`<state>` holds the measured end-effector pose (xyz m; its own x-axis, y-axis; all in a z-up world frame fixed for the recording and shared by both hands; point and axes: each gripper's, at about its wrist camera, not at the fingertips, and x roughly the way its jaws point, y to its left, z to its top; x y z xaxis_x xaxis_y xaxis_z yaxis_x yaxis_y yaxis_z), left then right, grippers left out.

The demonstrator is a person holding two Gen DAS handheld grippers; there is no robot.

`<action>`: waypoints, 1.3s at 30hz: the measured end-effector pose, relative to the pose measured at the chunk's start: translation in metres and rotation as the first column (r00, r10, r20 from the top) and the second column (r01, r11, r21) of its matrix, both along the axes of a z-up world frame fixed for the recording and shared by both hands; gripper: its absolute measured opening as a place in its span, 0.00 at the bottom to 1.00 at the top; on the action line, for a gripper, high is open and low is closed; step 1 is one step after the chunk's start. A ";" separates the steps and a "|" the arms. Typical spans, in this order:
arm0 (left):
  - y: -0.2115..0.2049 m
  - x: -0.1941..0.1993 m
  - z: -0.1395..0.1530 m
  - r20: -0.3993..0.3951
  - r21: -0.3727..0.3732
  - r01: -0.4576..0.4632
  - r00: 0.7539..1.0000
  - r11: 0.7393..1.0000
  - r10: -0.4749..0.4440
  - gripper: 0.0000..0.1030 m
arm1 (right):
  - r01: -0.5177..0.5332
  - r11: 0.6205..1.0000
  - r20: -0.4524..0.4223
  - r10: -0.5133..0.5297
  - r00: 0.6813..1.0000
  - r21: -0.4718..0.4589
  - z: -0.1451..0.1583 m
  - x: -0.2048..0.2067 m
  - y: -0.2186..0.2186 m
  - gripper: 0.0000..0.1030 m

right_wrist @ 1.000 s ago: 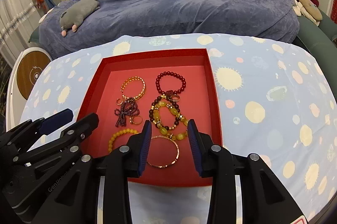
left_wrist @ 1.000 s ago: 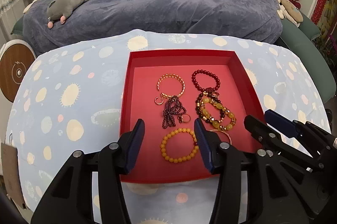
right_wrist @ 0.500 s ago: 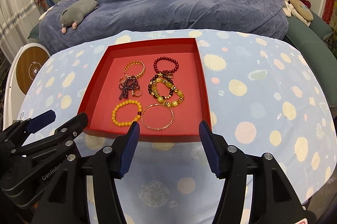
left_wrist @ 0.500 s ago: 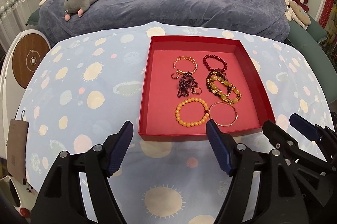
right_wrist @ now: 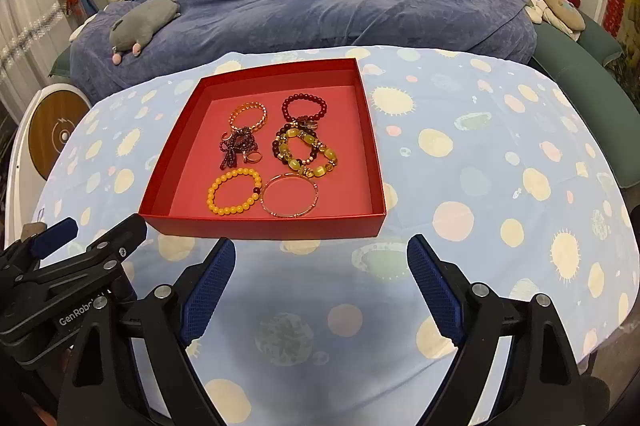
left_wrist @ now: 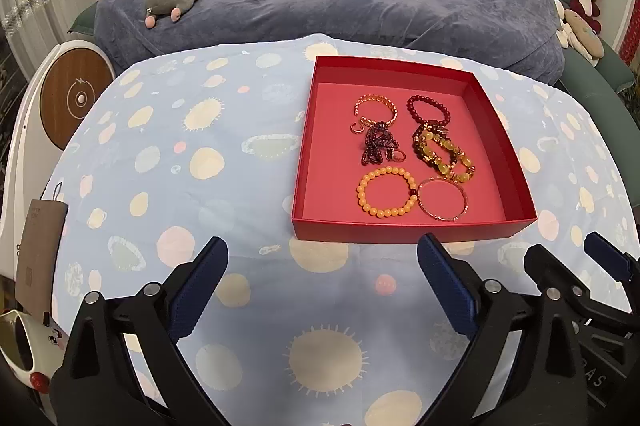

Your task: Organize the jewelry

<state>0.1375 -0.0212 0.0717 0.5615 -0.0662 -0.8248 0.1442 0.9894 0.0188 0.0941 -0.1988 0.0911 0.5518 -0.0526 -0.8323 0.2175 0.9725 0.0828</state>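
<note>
- The left tool (left_wrist: 322, 272) hangs over the patterned surface (left_wrist: 192, 154), short of the red tray's near wall; its jaws have just been opening and stand wide, with only cloth between them.
- The red tray (right_wrist: 262, 224) sits on the surface ahead of both tools, and all the jewelry in view lies inside it.
- In the tray's left column, front to back: an orange bead bracelet (right_wrist: 234, 191), a dark beaded strand (right_wrist: 237, 146) bunched with small rings, and a gold link bracelet (right_wrist: 248, 116).
- In its right column: a thin bangle (right_wrist: 290, 195) touching the orange beads, a yellow-and-brown bracelet (right_wrist: 306, 148), and a dark red bead bracelet (right_wrist: 304, 108).
- The right tool (right_wrist: 320, 262) also hangs near the tray's front wall, jaws just opened and wide, holding nothing.
- No loose pieces show on the surface, so the gathering looks done; what may remain is untangling the touching pieces, if that is wanted.
</note>
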 end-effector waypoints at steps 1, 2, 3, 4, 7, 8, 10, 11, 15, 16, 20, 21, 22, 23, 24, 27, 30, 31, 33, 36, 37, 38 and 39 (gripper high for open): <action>0.000 -0.001 0.000 0.001 0.003 0.000 1.000 1.000 0.000 0.90 | 0.002 1.000 -0.001 -0.002 1.000 -0.001 0.000 -0.001 0.000 0.82; 0.000 -0.001 -0.001 0.001 0.005 0.000 1.000 1.000 0.000 0.90 | 0.003 1.000 -0.002 -0.003 1.000 -0.003 0.000 -0.002 0.000 0.82; 0.000 -0.001 -0.001 0.000 0.006 -0.002 1.000 1.000 0.002 0.90 | 0.004 1.000 -0.002 -0.004 1.000 -0.002 -0.001 -0.003 0.000 0.82; 0.001 -0.002 -0.001 0.001 0.007 -0.004 1.000 1.000 0.004 0.90 | 0.004 1.000 -0.005 -0.004 1.000 -0.004 -0.001 -0.003 0.000 0.83; 0.003 -0.003 -0.002 0.005 0.014 -0.019 1.000 1.000 0.019 0.92 | 0.006 1.000 -0.005 -0.006 1.000 -0.007 -0.001 -0.005 -0.001 0.94; 0.004 -0.003 -0.003 0.001 0.008 -0.017 1.000 1.000 0.017 0.92 | 0.006 1.000 -0.003 -0.006 1.000 -0.010 -0.001 -0.005 -0.001 0.93; 0.003 -0.005 -0.003 0.003 0.016 -0.013 1.000 1.000 0.013 0.92 | 0.008 1.000 -0.005 -0.008 1.000 -0.017 -0.001 -0.006 0.000 0.93; 0.002 -0.005 -0.003 0.006 0.022 -0.012 1.000 1.000 0.012 0.92 | 0.011 1.000 -0.006 -0.011 1.000 -0.018 -0.001 -0.006 0.000 0.93; 0.000 -0.006 -0.002 0.009 0.022 -0.009 1.000 1.000 0.009 0.93 | 0.023 1.000 0.000 -0.023 1.000 -0.015 -0.001 -0.008 -0.002 0.93; 0.000 -0.007 -0.002 0.008 0.020 -0.009 1.000 1.000 0.009 0.93 | 0.025 1.000 0.003 -0.025 1.000 -0.013 -0.001 -0.009 -0.002 0.93; -0.001 -0.008 -0.002 0.010 0.029 -0.004 1.000 1.000 0.004 0.93 | 0.025 1.000 0.000 -0.024 1.000 -0.014 0.000 -0.011 -0.003 0.93; -0.001 -0.008 -0.002 0.008 0.025 -0.006 1.000 1.000 0.006 0.93 | 0.024 1.000 0.002 -0.024 1.000 -0.014 0.000 -0.011 -0.002 0.93; -0.001 -0.008 -0.002 0.006 0.022 -0.007 1.000 1.000 0.007 0.93 | 0.023 1.000 0.002 -0.023 1.000 -0.016 0.000 -0.011 -0.002 0.93; -0.001 -0.008 -0.002 0.005 0.020 -0.008 1.000 1.000 0.008 0.93 | 0.023 1.000 0.003 -0.023 1.000 -0.018 0.000 -0.011 -0.002 0.93; -0.001 -0.009 -0.002 0.005 0.019 -0.008 1.000 1.000 0.008 0.93 | 0.022 1.000 0.003 -0.022 1.000 -0.019 0.001 -0.012 -0.002 0.93; -0.001 -0.009 -0.002 0.003 0.022 -0.009 1.000 1.000 0.009 0.93 | 0.023 1.000 0.002 -0.023 1.000 -0.016 0.001 -0.012 -0.002 0.93; -0.001 -0.010 -0.002 0.007 0.026 -0.010 1.000 1.000 0.010 0.93 | 0.022 1.000 0.003 -0.022 1.000 -0.017 0.001 -0.012 -0.002 0.93; -0.001 -0.010 -0.002 0.005 0.024 -0.010 1.000 1.000 0.009 0.93 | 0.022 1.000 0.003 -0.022 1.000 -0.016 0.001 -0.013 -0.002 0.93; 0.000 -0.010 -0.002 0.002 0.022 -0.010 1.000 1.000 0.010 0.93 | 0.023 1.000 0.003 -0.023 1.000 -0.016 0.001 -0.013 -0.002 0.93; 0.001 -0.011 -0.002 0.000 0.021 -0.013 1.000 1.000 0.013 0.93 | 0.022 1.000 0.004 -0.022 1.000 -0.017 0.001 -0.013 -0.002 0.93; 0.001 -0.011 -0.002 -0.002 0.022 -0.012 1.000 1.000 0.012 0.93 | 0.023 1.000 0.003 -0.023 1.000 -0.016 0.001 -0.013 -0.002 0.93; 0.001 -0.011 -0.002 -0.001 0.023 -0.012 1.000 1.000 0.012 0.93 | 0.023 1.000 0.003 -0.023 1.000 -0.017 0.001 -0.013 -0.002 0.93; 0.001 -0.011 -0.002 0.000 0.024 -0.013 1.000 1.000 0.013 0.93 | 0.022 1.000 0.004 -0.022 1.000 -0.017 0.001 -0.013 -0.002 0.93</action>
<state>0.1263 -0.0202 0.0693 0.5624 -0.0389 -0.8259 0.1311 0.9905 0.0426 0.0814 -0.2008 0.0921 0.5535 -0.0792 -0.8291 0.2386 0.9688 0.0668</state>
